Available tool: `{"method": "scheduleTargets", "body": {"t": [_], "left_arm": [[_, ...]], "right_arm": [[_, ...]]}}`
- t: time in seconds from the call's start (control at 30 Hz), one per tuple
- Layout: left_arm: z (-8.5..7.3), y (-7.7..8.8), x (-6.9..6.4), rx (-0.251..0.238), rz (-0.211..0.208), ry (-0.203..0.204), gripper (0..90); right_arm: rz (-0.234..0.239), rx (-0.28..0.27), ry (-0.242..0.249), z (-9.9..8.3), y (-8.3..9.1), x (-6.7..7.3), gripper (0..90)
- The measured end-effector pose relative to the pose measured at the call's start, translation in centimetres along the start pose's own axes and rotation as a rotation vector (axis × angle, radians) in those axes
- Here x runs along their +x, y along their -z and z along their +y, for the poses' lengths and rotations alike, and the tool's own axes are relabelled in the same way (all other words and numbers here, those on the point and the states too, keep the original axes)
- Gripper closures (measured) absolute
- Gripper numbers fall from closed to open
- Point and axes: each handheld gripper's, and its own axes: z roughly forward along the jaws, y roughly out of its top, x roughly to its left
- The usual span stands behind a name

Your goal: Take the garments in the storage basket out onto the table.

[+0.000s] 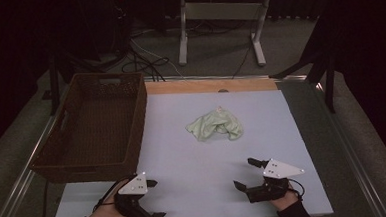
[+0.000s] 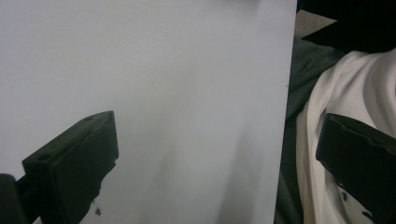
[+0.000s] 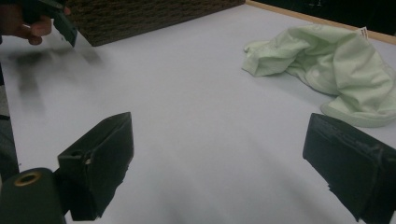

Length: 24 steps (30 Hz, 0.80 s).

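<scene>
Both grippers, left (image 1: 155, 199) and right (image 1: 245, 173), jaws wide, empty | crumpled green cloth (image 1: 215, 125) well ahead of them | risk: shallow pinch lets cloth slip short of basket (image 1: 104, 165)

Dim room, pale lit tabletop

Surroundings fall to black; the table (image 1: 193, 153) glows evenly with soft shadows, and the left gripper (image 3: 51, 18) blurs at the right gripper view's corner.

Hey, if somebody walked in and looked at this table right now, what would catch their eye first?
Probably the crumpled pale green cloth, lying alone near the middle of the white table. Next, the big brown wicker basket at the table's left edge, which looks empty. Nearest the person, the left gripper and right gripper are both open over bare table, holding nothing.
</scene>
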Motion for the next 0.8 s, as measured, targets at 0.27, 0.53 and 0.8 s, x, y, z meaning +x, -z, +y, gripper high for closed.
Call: {"method": "scheduleTargets", "body": {"t": [0.27, 0.53, 0.8], "left_arm": [[-1.4, 0.7, 0.0, -0.013, 0.013, 0.032, 0.0], [-1.6, 1.1, 0.2, -0.012, 0.029, 0.014, 0.0], [-1.3, 0.7, 0.4, -0.014, 0.019, 0.003, 0.0]], "right_arm": [[0.0, 0.005, 0.001, 0.0, 0.0, 0.0, 9.2], [-0.003, 0.003, 0.001, 0.0, 0.0, 0.0, 9.2], [-0.002, 0.008, -0.002, -0.1, -0.1, -0.1, 9.2]]}}
